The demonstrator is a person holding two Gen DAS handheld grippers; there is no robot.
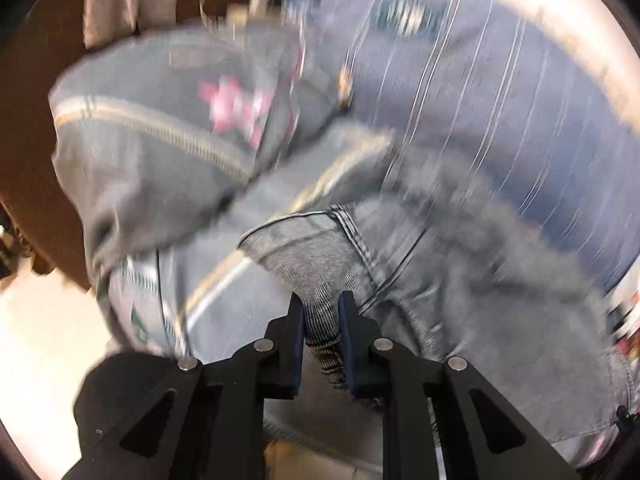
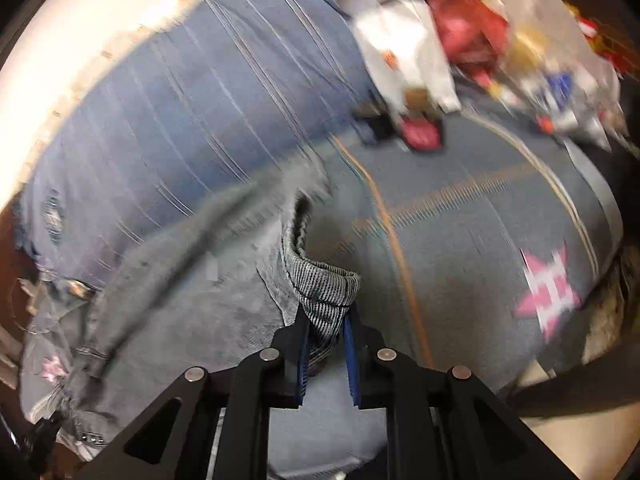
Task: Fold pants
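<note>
Both the left gripper and right gripper pinch the hem of soft, floppy grey pants on the patterned bedspread, seemingly good corner holds despite blur.

Bed, blue striped cover; grey pants, clutter pile on it.

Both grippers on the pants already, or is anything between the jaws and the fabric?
Nothing visible in between. The left gripper and the right gripper are each clamped directly on a hem of the grey pants. The clutter pile lies farther back on the bedspread.
</note>
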